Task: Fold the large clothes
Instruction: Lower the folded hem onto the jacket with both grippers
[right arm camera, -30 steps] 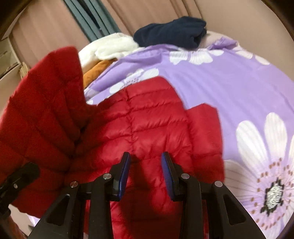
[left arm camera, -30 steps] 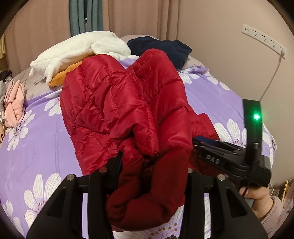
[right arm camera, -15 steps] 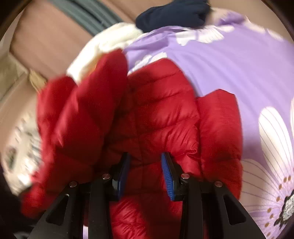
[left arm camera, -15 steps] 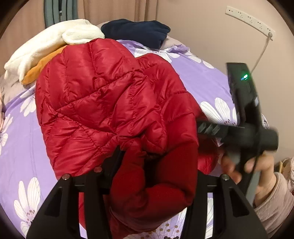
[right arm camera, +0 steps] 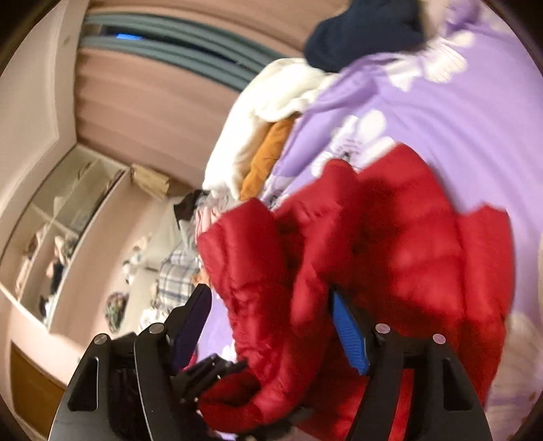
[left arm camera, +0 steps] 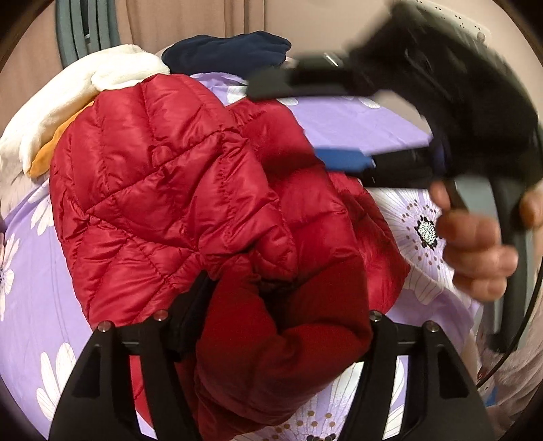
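A red quilted puffer jacket lies bunched on the purple flowered bedspread. My left gripper is shut on a thick bundle of the jacket's fabric, which fills the gap between its fingers. In the left wrist view, my right gripper is raised above the jacket's right side, blurred, jaws spread. In the right wrist view, the right gripper is open, its blue pads either side of a jacket fold without pinching it. The left gripper shows below it, holding the jacket.
A white fleece, an orange garment and a navy garment are piled at the bed's far end. A wall with a power strip is to the right. Shelves and scattered clothes lie left of the bed.
My right gripper let go of the jacket, opened wide and lifted up and back over it. My left gripper kept its hold and carried the fold farther over the jacket.
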A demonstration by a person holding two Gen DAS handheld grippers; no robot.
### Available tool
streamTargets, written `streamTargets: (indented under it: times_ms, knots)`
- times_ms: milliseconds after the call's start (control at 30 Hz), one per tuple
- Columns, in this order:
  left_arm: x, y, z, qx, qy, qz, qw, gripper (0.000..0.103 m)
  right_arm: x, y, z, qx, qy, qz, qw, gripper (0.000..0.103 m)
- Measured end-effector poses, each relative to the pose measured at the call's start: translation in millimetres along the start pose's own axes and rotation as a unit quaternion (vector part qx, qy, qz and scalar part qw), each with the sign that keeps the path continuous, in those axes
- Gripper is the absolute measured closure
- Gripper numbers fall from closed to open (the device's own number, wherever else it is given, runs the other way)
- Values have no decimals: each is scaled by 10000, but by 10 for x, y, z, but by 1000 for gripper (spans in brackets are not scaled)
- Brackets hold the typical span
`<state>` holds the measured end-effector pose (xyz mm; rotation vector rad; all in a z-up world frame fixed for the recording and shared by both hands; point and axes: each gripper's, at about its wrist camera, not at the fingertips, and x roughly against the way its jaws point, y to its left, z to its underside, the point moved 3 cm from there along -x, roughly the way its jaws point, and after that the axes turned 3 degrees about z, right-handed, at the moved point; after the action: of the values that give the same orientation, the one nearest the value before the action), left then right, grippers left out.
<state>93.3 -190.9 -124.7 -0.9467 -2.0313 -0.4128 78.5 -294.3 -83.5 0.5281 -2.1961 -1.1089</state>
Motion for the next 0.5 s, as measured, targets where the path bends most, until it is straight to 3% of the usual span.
streamTargets:
  times_ms: [200,333,433,500]
  knots:
    - [17,7,-3,32,10,52,10000,38,-183,232,-19,596,412,328,9968,33]
    - [35,-3,-1,29,25,40,10000,38,-319,369,27,1355,482,1019,9843,75]
    - [84,2,-18,168,-6,243,9996,38,-247,358,81,1596,269,1343,9776,87]
    - [177,25,-22,329,-73,482,9983,38,-204,259,50,1418,92,1318,9811,89]
